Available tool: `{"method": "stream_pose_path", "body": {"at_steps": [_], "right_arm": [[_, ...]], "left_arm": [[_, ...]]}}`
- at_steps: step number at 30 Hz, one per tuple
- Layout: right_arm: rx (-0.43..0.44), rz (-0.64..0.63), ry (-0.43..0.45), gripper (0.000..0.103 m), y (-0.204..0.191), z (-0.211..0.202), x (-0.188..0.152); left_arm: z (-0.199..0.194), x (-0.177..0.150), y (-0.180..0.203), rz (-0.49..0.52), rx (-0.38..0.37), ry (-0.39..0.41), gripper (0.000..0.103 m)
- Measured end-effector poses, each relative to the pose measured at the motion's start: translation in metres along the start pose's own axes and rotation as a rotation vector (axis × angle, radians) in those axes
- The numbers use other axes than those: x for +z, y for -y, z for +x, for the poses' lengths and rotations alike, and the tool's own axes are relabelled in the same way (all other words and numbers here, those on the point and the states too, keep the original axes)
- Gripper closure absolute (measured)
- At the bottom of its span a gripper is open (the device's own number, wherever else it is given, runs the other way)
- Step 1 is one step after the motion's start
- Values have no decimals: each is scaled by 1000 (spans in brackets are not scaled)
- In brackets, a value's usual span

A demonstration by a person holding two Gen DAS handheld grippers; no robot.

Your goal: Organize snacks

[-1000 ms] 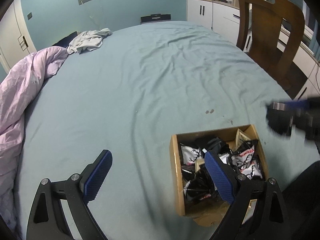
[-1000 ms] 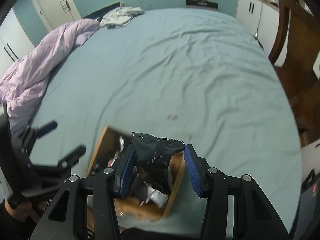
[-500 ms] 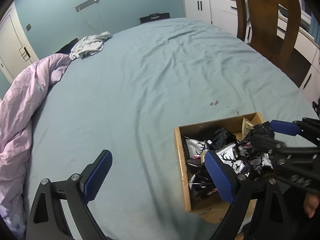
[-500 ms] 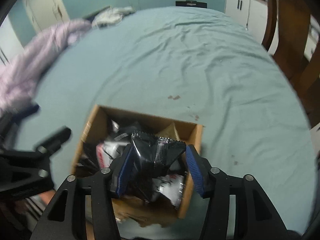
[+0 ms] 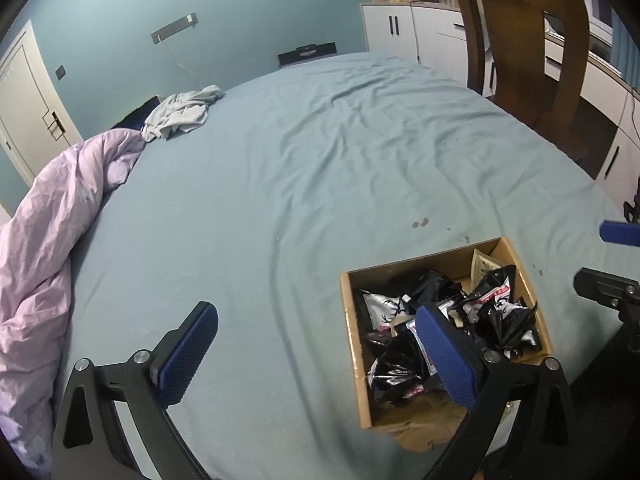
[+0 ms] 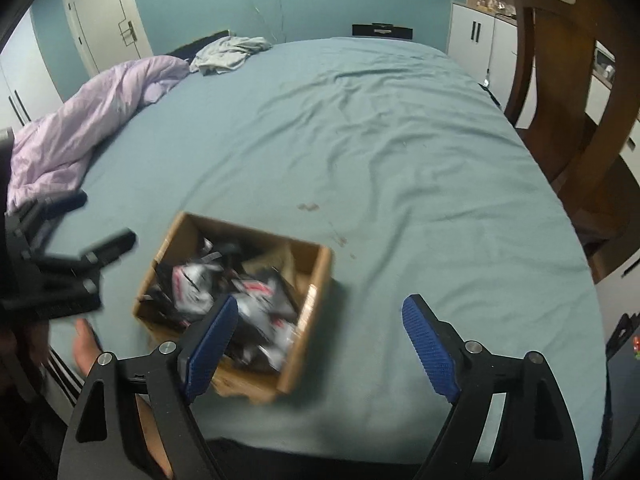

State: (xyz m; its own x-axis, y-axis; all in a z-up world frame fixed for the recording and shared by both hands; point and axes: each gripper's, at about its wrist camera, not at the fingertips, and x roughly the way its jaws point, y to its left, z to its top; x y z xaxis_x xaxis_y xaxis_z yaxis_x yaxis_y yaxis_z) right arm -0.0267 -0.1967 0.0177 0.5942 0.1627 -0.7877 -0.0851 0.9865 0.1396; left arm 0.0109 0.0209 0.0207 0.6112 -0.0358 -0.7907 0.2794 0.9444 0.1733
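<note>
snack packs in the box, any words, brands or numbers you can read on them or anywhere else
None can be read.
Snack packs: red and white label patches and a black antler drawing on a white pack, lettering too small to read.
Tan sachet: print too small.
Box: no print visible.
Right wrist view: packs blurred.

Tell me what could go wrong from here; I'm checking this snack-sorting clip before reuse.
The cardboard box sits near the bed's edge, so a nudge might tip it off. The snack packets lie heaped, so the last one could slide out. The right tool, jaws just opened and empty, hangs beside the box wall and could clip it.
</note>
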Motion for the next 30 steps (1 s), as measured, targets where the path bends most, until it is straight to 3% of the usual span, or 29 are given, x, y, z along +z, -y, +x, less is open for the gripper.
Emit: {"method": "stream_pose_path", "body": {"at_steps": [5, 18, 30], "right_arm": [[133, 180, -42, 19, 23, 4, -5], [34, 76, 3, 19, 8, 5, -4], [19, 53, -11, 19, 4, 10, -2]], "left_arm": [[4, 0, 3, 5, 9, -14, 1], [5, -5, 16, 74, 22, -50, 0], [3, -5, 15, 70, 14, -53, 0]]}}
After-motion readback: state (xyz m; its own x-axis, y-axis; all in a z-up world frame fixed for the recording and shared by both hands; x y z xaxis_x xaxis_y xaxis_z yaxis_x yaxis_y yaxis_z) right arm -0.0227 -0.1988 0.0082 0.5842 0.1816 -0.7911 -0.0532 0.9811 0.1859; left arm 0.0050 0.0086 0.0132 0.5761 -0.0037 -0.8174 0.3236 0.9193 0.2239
